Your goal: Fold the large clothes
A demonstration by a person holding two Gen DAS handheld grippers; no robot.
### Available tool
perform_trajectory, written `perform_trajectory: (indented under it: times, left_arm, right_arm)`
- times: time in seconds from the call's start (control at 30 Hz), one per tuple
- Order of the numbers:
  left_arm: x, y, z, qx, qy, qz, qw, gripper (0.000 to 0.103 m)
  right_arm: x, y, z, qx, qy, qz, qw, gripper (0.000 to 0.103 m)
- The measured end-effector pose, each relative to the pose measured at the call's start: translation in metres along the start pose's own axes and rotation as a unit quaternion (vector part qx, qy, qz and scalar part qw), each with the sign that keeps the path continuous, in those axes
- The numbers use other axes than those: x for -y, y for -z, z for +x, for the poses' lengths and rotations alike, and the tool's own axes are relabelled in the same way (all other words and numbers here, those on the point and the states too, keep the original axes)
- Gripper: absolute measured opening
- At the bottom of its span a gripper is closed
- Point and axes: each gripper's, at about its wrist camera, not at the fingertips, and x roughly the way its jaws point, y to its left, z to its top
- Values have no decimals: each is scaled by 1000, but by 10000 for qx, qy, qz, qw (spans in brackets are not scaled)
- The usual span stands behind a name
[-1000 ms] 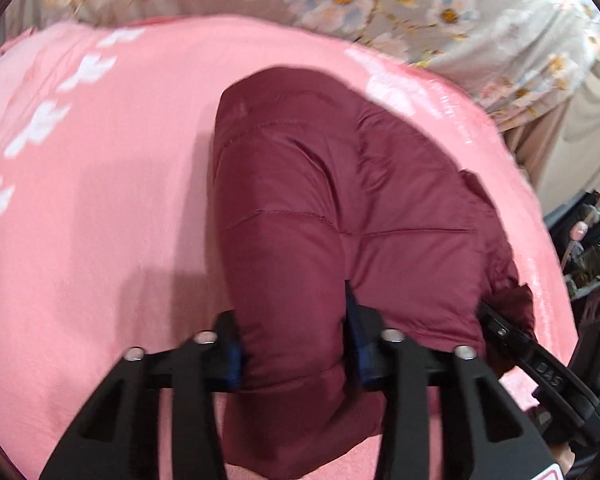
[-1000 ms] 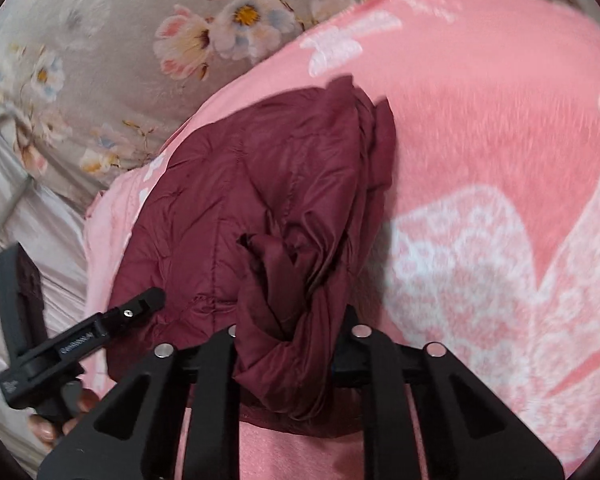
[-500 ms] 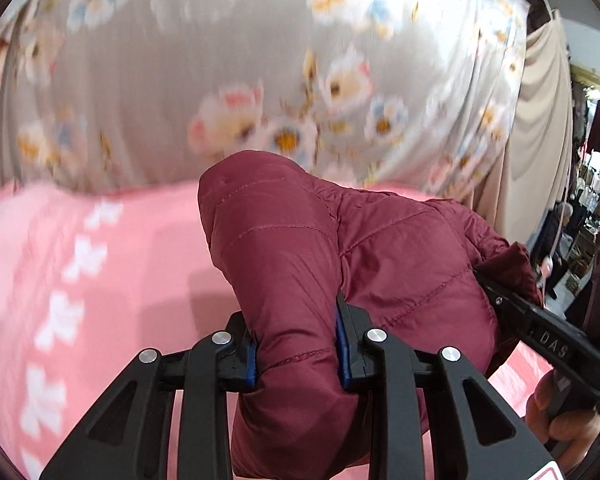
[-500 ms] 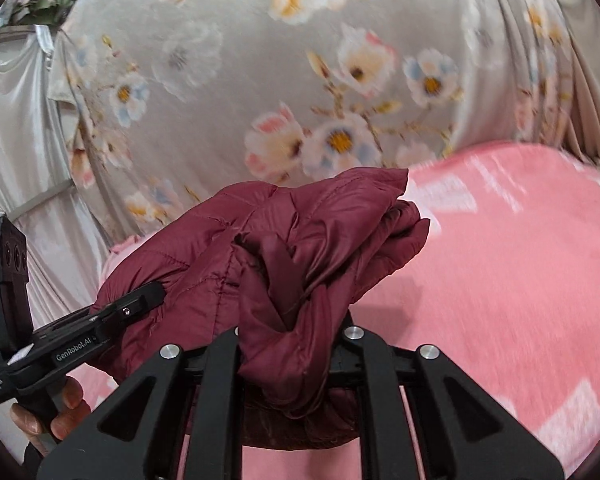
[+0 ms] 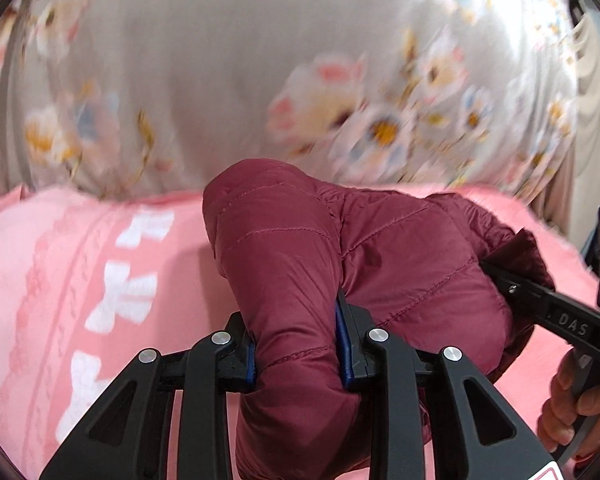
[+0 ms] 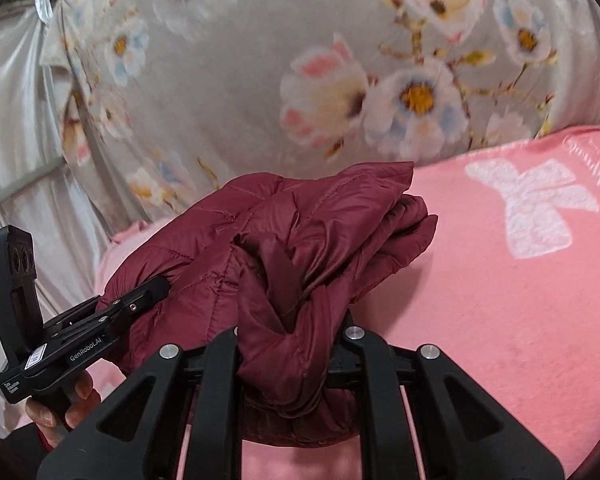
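Observation:
A folded maroon quilted jacket (image 5: 388, 264) is held up over the pink blanket (image 5: 60, 280) between both grippers. My left gripper (image 5: 298, 350) is shut on a thick padded fold at the bundle's left end, blue pads pressing its sides. My right gripper (image 6: 288, 344) is shut on a bunched, twisted wad of thinner fabric at the right end of the jacket (image 6: 300, 232). From the left wrist view the right gripper (image 5: 540, 308) enters at the right edge with a hand below it. The left gripper (image 6: 112, 312) shows at the left of the right wrist view, biting the jacket's far end.
The pink blanket (image 6: 500, 320) with white bow patterns covers the surface below. A grey floral curtain (image 6: 340, 60) hangs close behind it. Pale silvery drapes (image 6: 16, 140) hang at the far left, and a beige curtain (image 5: 592, 140) at the right.
Both grippers lifted the jacket off the blanket and swung it toward the floral curtain, which now fills the upper views. The grips on the fabric have stayed the same.

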Motion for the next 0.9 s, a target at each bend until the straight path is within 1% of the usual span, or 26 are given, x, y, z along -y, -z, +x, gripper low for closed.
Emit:
perform_trajectory:
  times: [0.03, 0.1, 0.17, 0.2, 0.23, 0.27, 0.3, 0.33, 0.37, 0.4, 0.43, 0.47, 0.5, 0.57, 0.6, 0.63, 0.67, 0.7, 0.77, 0.83, 0.9]
  left_arm:
    - [-5, 9, 11, -170, -51, -12, 9998, 27]
    - [-13, 30, 24, -347, -196, -39, 9992, 28]
    - [-19, 45, 27, -446, -269, -35, 9986, 36]
    - [-21, 47, 27, -536, -246, -107, 9982, 39]
    - [-24, 45, 25, -651, -217, -204, 9974, 44]
    - [-25, 44, 24, -739, -204, -241, 9968, 46]
    - [-26, 44, 24, -868, -240, -274, 9956, 51]
    - [-27, 44, 20, -1021, -351, -315, 9937, 56]
    - [-26, 44, 17, -1112, -486, -321, 9921, 59]
    - [-24, 42, 12, -1205, -744, -298, 9895, 64]
    - [-21, 40, 3, -1259, -1122, -215, 9854, 65]
    - [-18, 38, -3, -1271, -1394, -168, 9819, 66]
    - [-16, 34, -9, -1291, -1736, -154, 9762, 72]
    - [-14, 25, -15, -1366, -2172, -329, 9660, 74]
    - [-14, 20, -15, -1439, -2255, -482, 9623, 74]
    - [-13, 14, -15, -1467, -2240, -609, 9616, 74]
    - [-11, 10, -13, -1474, -2237, -660, 9612, 74]
    - [-8, 6, -9, -1492, -2274, -696, 9598, 74]
    - [-4, 1, 0, -1509, -2228, -798, 9598, 74]
    - [-2, 1, 17, -1602, -2155, -928, 9588, 74]
    - [-2, 8, 32, -1748, -2096, -1025, 9566, 74]
  right_arm:
    - [2, 8, 8, -92, 28, 51, 9999, 12]
    - [6, 29, 22, -275, 129, 175, 9994, 13]
    - [14, 42, 29, -554, 191, 396, 9975, 16]
    - [21, 42, 27, -593, 134, 611, 9963, 18]
    - [24, 42, 27, -646, 137, 717, 9952, 24]
    - [27, 43, 26, -776, 240, 785, 9936, 31]
    - [28, 43, 25, -863, 340, 800, 9925, 36]
    - [29, 45, 20, -923, 437, 803, 9915, 40]
    - [29, 46, 10, -939, 571, 777, 9909, 41]
    - [28, 45, 1, -928, 715, 731, 9904, 41]
    - [25, 42, -8, -868, 907, 659, 9899, 41]
    - [20, 38, -23, -680, 1215, 529, 9888, 41]
    - [15, 34, -30, -525, 1434, 434, 9873, 41]
    - [1, 23, -39, -299, 1751, 225, 9838, 40]
    - [-6, 18, -39, -245, 1774, 139, 9837, 38]
    - [-11, 14, -37, -226, 1764, 70, 9840, 35]
    - [-19, 8, -32, -245, 1724, -37, 9847, 30]
    - [-24, 4, -25, -272, 1706, -108, 9849, 28]
    - [-28, 0, -8, -389, 1712, -200, 9843, 23]
    - [-28, -1, 9, -512, 1763, -211, 9828, 22]
    - [-22, 3, 31, -738, 1839, -199, 9800, 22]
